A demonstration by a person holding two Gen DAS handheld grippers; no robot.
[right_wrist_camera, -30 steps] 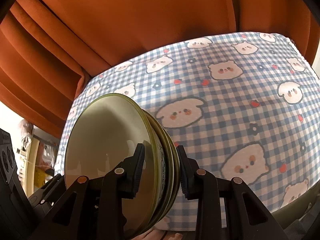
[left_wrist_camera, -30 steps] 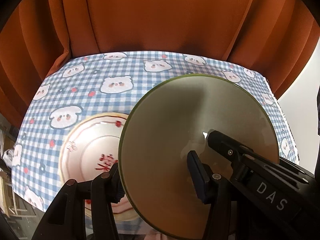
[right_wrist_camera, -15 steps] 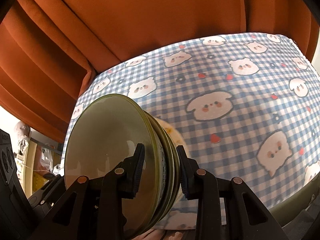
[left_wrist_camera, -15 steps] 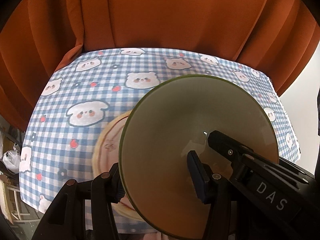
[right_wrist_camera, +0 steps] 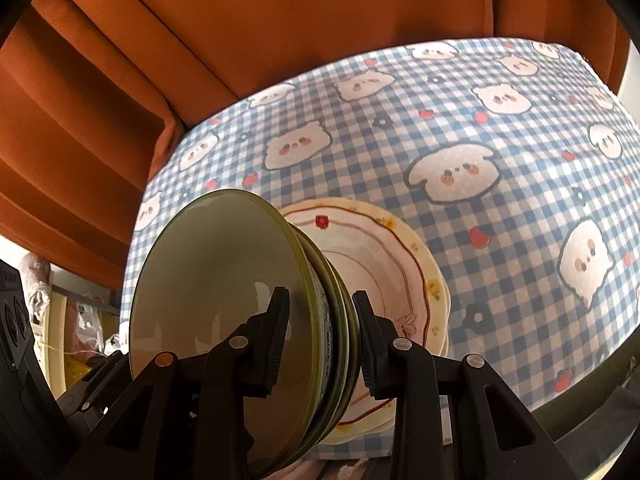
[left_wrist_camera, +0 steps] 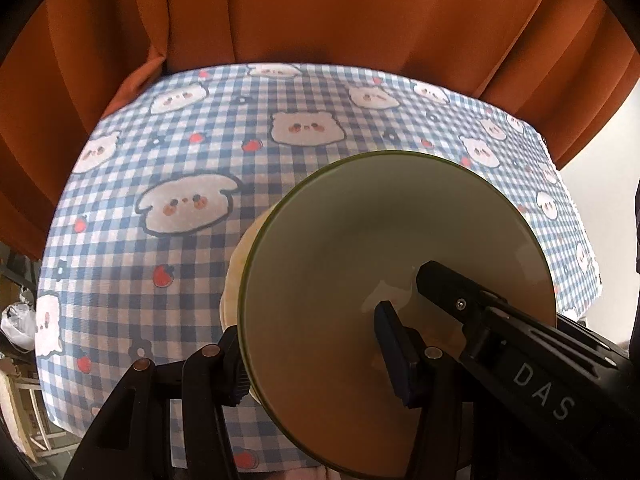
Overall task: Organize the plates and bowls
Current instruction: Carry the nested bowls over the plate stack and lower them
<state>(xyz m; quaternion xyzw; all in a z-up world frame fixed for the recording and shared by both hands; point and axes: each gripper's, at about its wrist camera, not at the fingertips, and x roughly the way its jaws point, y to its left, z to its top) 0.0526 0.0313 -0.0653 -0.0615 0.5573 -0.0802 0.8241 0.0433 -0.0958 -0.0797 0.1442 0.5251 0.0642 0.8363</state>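
Green bowl stack point(right_wrist_camera: 224, 304) has shifted over cream plate point(right_wrist_camera: 400, 264) since earlier frame. Plate face shows only in right view; left view shows sliver. Two grippers, left gripper point(left_wrist_camera: 316, 364) and right gripper point(right_wrist_camera: 320, 336), each clamped on stack rim. Bowl count unclear. Checked tablecloth point(left_wrist_camera: 168, 264) beneath.

bowl stack point(right_wrist_camera: 224, 304) lower left of right wrist frame, between right gripper point(right_wrist_camera: 320, 340) jaws. plate stack point(right_wrist_camera: 400, 280) just behind it, frame centre, on counter point(right_wrist_camera: 500, 128). curtain point(right_wrist_camera: 240, 20) behind counter, across frame top.
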